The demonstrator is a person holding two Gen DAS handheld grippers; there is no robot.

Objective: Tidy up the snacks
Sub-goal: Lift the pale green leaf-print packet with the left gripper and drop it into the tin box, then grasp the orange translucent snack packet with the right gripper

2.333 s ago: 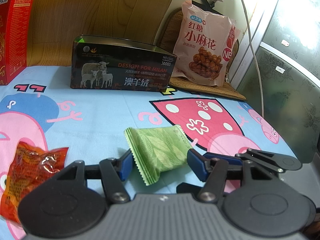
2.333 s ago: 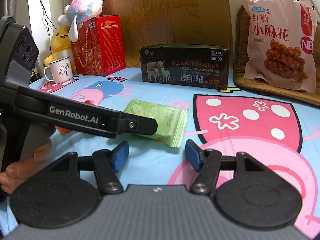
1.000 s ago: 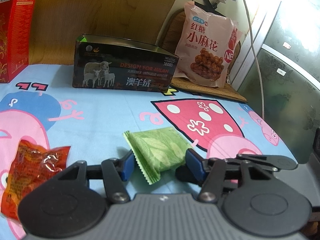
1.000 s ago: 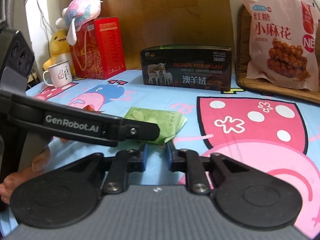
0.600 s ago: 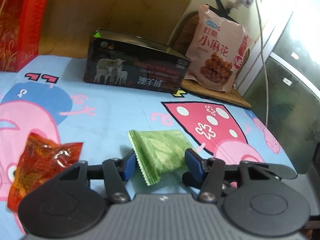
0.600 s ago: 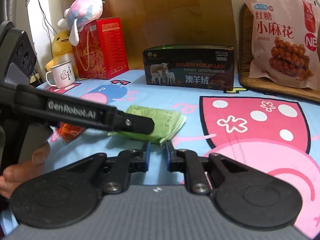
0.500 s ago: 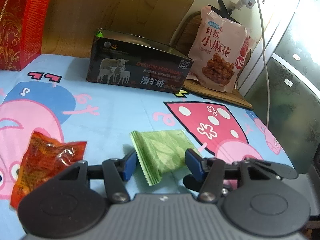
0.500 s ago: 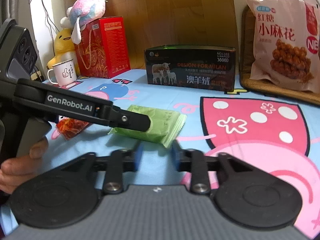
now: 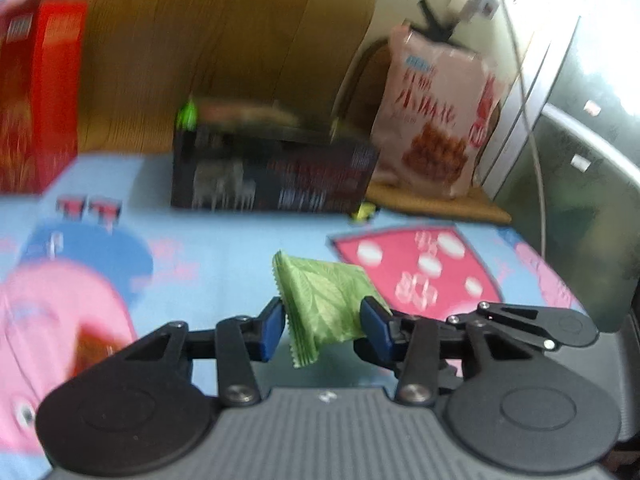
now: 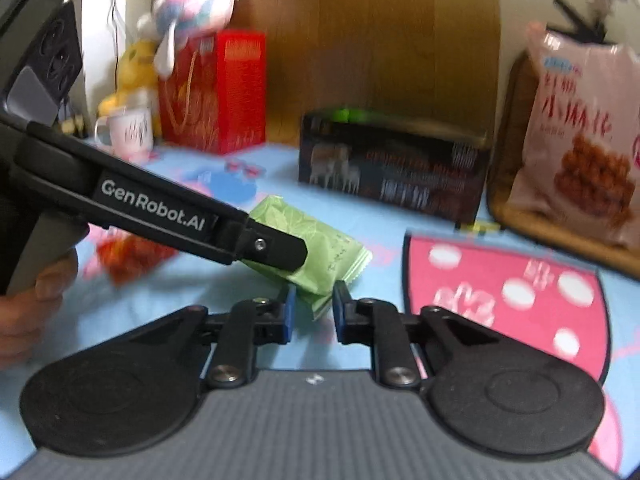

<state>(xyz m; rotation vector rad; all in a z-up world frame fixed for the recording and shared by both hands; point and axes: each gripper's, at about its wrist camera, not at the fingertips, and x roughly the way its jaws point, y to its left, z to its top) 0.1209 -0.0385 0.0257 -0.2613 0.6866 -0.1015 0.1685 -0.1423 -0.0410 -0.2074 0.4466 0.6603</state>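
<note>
Little of the sorting looks done, as I judge it: the dark box (image 9: 272, 176) at the back of the cartoon cloth (image 9: 224, 256) is still waiting, the big pink bag (image 9: 436, 120) leans beyond it, and a red packet (image 10: 132, 252) lies loose on the cloth. My left claw (image 9: 322, 324) is closing, both blue pads pressed on the green packet (image 9: 324, 308), which tilts up off the cloth. My right claw (image 10: 313, 310) is closing on that packet's corner; whether its pads touch, I cannot tell.

The green snack packet (image 9: 324, 300) looks like thin crinkly plastic with zigzag ends. The big pink snack bag (image 10: 580, 140) is shiny plastic. The cartoon sheet (image 9: 224, 264) is soft cloth. The back panel (image 9: 224, 40) is smooth wood.
</note>
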